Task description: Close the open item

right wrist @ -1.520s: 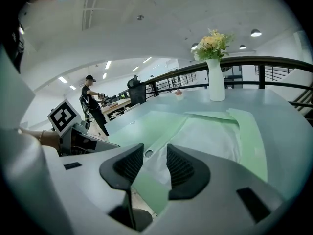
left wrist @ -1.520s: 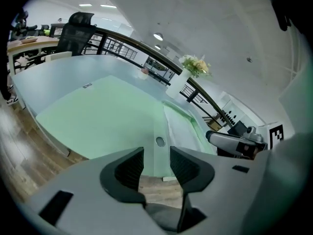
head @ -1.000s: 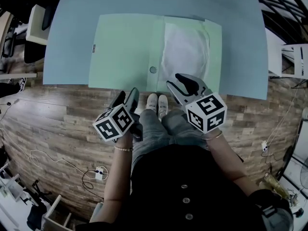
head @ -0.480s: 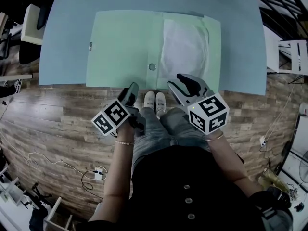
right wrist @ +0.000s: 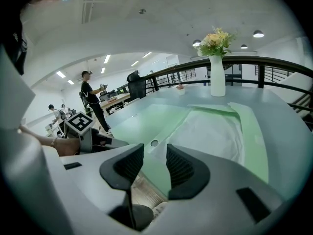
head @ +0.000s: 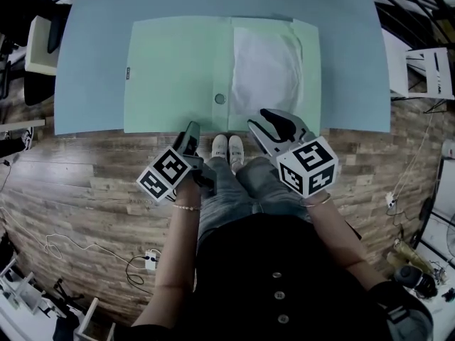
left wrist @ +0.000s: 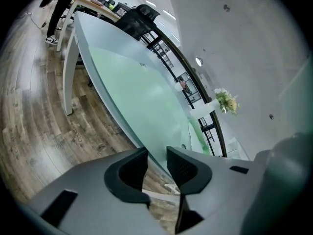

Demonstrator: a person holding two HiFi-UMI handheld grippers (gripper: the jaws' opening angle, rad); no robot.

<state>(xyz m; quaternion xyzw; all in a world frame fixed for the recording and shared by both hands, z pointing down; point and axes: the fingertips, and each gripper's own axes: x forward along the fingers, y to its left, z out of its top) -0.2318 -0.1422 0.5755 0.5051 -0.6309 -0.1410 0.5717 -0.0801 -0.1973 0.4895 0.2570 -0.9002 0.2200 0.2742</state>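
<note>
The open green folder [head: 178, 69] lies flat on the blue table [head: 92, 62], long side across, free flap left of its fold. Both grippers hang just short of the folder's near edge. The left gripper [head: 190, 131], nearer that flap, has just been narrowing on nothing. The right gripper [head: 269, 119] gapes, empty.

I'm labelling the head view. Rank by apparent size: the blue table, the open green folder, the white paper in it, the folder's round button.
1. table
2. green folder
3. white paper
4. round button
All lie on one surface, so nearness hardly matters.
</note>
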